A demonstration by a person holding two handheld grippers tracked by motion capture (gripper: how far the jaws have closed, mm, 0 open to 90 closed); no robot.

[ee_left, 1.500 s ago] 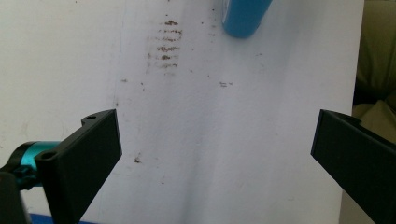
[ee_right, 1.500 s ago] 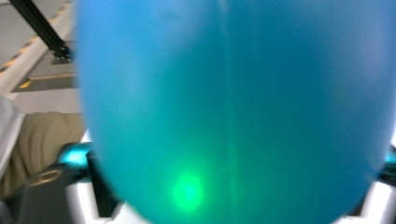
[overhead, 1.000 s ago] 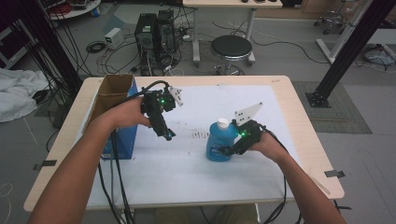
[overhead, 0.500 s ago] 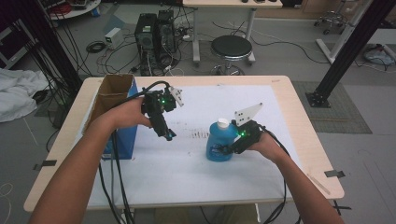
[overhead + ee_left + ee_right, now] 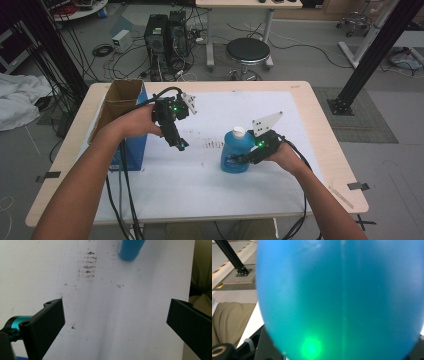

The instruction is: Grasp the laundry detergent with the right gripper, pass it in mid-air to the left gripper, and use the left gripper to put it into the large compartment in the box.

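Note:
A blue bottle point(image 5: 231, 149) with a white cap stands upright on the white mat, right of centre. My right gripper point(image 5: 238, 161) reaches it from the right, low on its body. Its jaws have just been closing with the bottle between them, and they now stand shut on it. In the right gripper view the bottle point(image 5: 342, 295) sits between the jaw bases of the right gripper point(image 5: 342, 348). My left gripper point(image 5: 181, 145) hangs above the mat to the bottle's left, pointing down. It point(image 5: 116, 320) is open with nothing between its jaws; the bottle's base point(image 5: 130, 250) lies ahead.
An open cardboard box point(image 5: 122, 112) with blue sides stands at the table's left edge, next to my left forearm. Brown smudges point(image 5: 215, 145) mark the mat point(image 5: 200, 190) between the grippers. Cables trail off the front edge. A stool point(image 5: 247, 50) and computer towers stand on the floor behind.

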